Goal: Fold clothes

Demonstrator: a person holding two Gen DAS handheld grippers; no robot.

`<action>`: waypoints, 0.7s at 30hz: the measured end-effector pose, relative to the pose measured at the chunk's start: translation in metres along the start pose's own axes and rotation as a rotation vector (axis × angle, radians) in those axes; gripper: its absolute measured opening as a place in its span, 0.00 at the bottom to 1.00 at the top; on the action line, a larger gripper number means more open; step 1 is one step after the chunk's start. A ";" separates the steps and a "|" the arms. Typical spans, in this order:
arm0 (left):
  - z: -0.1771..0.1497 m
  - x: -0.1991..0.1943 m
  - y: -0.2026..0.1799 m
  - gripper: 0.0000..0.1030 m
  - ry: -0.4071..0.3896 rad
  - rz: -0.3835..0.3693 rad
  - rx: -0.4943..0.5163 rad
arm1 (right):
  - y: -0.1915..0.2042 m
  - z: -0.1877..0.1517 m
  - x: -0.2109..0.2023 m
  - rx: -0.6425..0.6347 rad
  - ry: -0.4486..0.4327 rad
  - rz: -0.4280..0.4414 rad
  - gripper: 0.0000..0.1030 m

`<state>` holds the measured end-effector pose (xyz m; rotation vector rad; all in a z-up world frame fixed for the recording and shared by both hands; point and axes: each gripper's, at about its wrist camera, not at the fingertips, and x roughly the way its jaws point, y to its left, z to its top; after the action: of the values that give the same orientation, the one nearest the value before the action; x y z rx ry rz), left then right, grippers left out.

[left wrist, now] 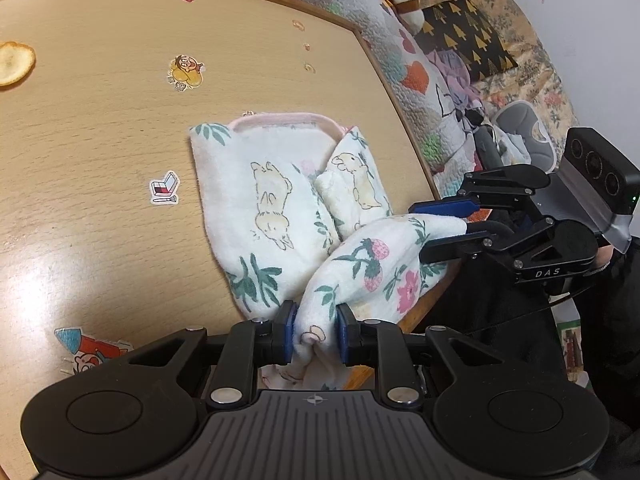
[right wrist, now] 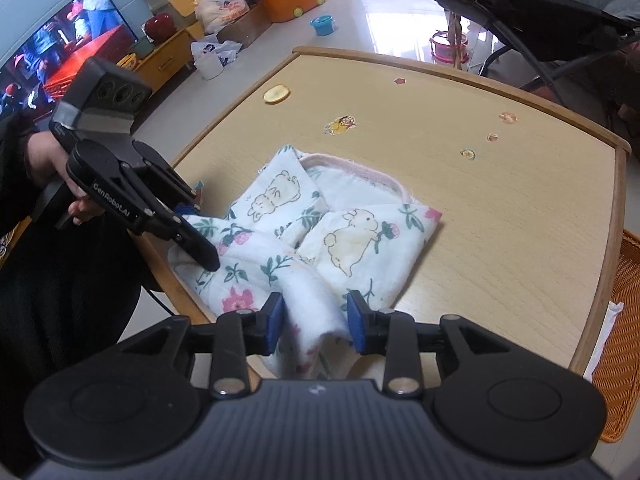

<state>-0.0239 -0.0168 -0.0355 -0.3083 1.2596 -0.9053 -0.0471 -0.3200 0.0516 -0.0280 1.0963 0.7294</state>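
Note:
A white baby garment (left wrist: 268,200) (right wrist: 360,236), printed with rabbits, strawberries and leaves and trimmed in pink, lies partly folded near the edge of a wooden table (left wrist: 100,140) (right wrist: 520,220). My left gripper (left wrist: 316,328) (right wrist: 196,232) is shut on a bunched corner of it hanging over the table edge. My right gripper (right wrist: 316,312) (left wrist: 436,226) stands around another fold of the same garment. Its blue pads sit just off the cloth on each side, so it is open.
Cartoon stickers (left wrist: 186,72) and a round yellow slice (left wrist: 14,62) (right wrist: 276,94) lie on the table. A heart-print quilt (left wrist: 416,76) and a dark cushion (left wrist: 468,36) lie beyond the right edge. An orange wicker basket (right wrist: 620,340) stands beside the table.

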 end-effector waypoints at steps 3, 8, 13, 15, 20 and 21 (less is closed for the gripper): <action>0.000 -0.002 -0.001 0.24 -0.003 0.006 0.002 | 0.001 0.000 -0.003 -0.008 0.000 0.002 0.33; 0.001 -0.004 -0.006 0.29 0.003 0.030 0.019 | -0.005 0.001 -0.007 0.029 -0.028 -0.006 0.34; 0.001 -0.018 -0.014 0.41 -0.032 0.061 0.058 | -0.008 0.000 0.012 0.029 0.009 -0.060 0.34; 0.000 -0.028 -0.013 0.44 -0.072 0.078 0.045 | -0.008 -0.001 0.018 0.028 0.018 -0.081 0.33; -0.002 -0.048 -0.006 0.47 -0.162 0.158 -0.010 | -0.004 -0.004 0.024 0.025 0.008 -0.106 0.34; -0.003 -0.048 -0.004 0.48 -0.171 0.177 -0.019 | -0.003 -0.005 0.025 0.028 0.003 -0.110 0.34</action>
<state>-0.0295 0.0168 -0.0008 -0.2784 1.1192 -0.7006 -0.0433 -0.3113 0.0277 -0.0646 1.0987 0.6156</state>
